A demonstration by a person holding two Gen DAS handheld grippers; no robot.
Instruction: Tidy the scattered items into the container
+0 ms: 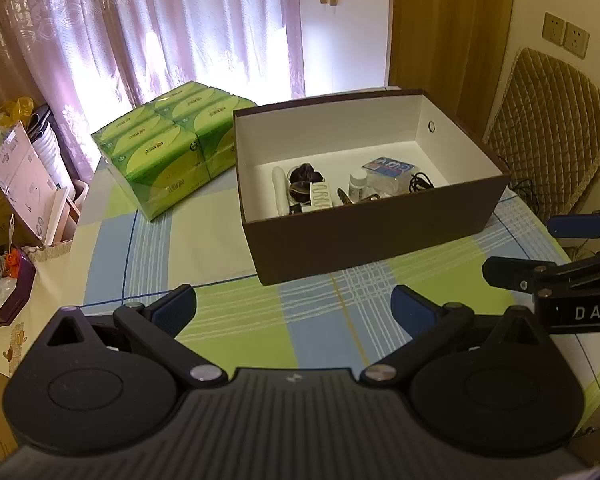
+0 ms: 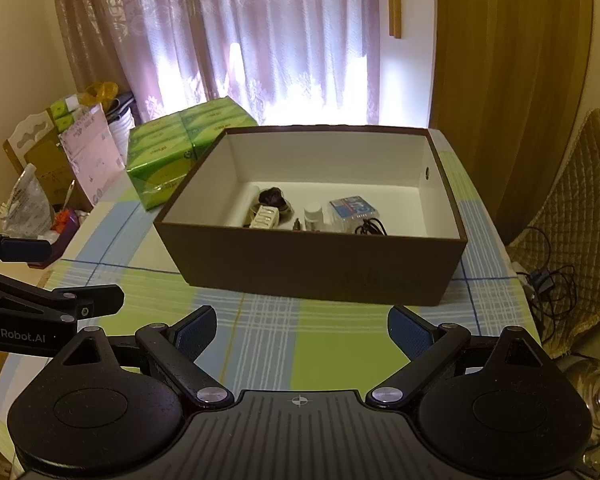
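Both hand-held grippers, left (image 1: pixel 294 304) and right (image 2: pixel 302 330), spread wide, empty. Items (image 2: pixel 314 212) in box (image 2: pixel 308 264) likely small, light; pinch across middle.

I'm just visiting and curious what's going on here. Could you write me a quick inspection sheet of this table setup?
Surface: checked tablecloth, bare in front of the box.
Job's things: brown box open; inside lie a white bottle, a blue packet, a dark scrunchie.
Clutter: green tissue packs beside the box.
Grippers: left gripper open, empty; right gripper open, empty.
Cables: black cord inside the box; more wires by the chair.
Surroundings: curtains, quilted chair.
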